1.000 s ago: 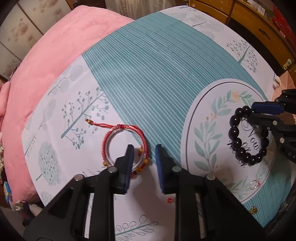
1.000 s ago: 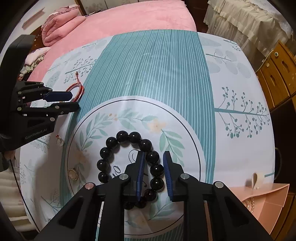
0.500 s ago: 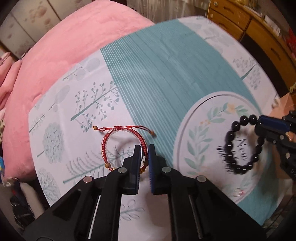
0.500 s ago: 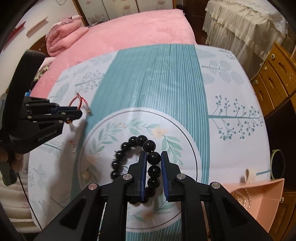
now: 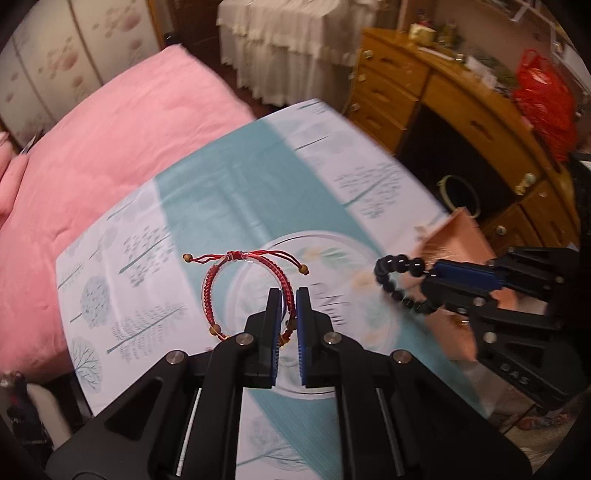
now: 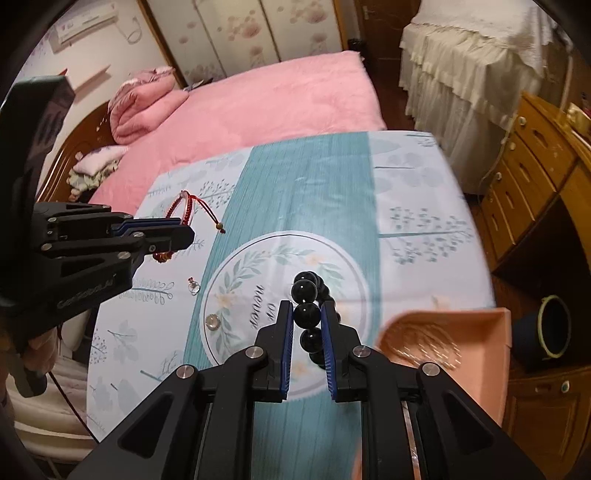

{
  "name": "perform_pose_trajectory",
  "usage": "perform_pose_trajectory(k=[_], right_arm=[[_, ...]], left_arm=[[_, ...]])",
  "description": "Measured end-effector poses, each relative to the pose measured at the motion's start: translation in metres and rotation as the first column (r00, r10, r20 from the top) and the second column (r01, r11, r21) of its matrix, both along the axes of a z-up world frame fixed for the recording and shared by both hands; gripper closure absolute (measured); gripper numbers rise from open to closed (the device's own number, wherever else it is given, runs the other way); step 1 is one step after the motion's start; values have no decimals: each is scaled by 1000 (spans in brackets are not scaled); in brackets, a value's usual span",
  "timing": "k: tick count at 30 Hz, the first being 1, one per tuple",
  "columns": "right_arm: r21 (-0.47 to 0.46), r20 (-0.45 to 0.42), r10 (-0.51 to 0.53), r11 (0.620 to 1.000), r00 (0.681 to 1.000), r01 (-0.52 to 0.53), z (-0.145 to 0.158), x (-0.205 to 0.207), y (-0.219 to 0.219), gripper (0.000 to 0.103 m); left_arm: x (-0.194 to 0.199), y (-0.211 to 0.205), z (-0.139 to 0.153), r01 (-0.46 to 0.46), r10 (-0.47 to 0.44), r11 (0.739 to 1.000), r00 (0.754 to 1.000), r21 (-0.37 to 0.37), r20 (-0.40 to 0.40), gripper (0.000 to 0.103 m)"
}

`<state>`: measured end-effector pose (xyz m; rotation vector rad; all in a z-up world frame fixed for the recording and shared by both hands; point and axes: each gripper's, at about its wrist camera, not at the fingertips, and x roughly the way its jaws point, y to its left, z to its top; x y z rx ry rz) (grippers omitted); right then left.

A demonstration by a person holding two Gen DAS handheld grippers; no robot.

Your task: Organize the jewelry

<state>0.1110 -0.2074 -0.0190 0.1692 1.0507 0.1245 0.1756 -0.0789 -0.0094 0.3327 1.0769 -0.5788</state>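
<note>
While my left gripper [image 5: 289, 301] clamps the red bracelet [image 5: 245, 291] aloft, my right gripper [image 6: 307, 318] pinches the black bead bracelet [image 6: 308, 314] above the tablecloth [image 6: 332, 192].

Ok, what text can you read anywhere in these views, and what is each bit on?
"never": script on the tablecloth medallion; the word beside it is part hidden.
"GenRobot.AI": left gripper body, blurred, best guess.
"DAS": right gripper body, partial.
Air conditioner label: too small to read.
</note>
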Motion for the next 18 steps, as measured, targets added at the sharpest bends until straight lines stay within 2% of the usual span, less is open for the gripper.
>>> perform_pose_trajectory(k=[7,18], right_arm=[[-29,-34,-107,994,994,106,-7,-44,-60,89],[-52,-51,-237,971,970,234,-23,-92,-130,89]], left_arm=[[-40,-61,16,97,-97,995,995,-30,6,98],[-74,-138,-1,215,-215,977,976,-15,-29,98]])
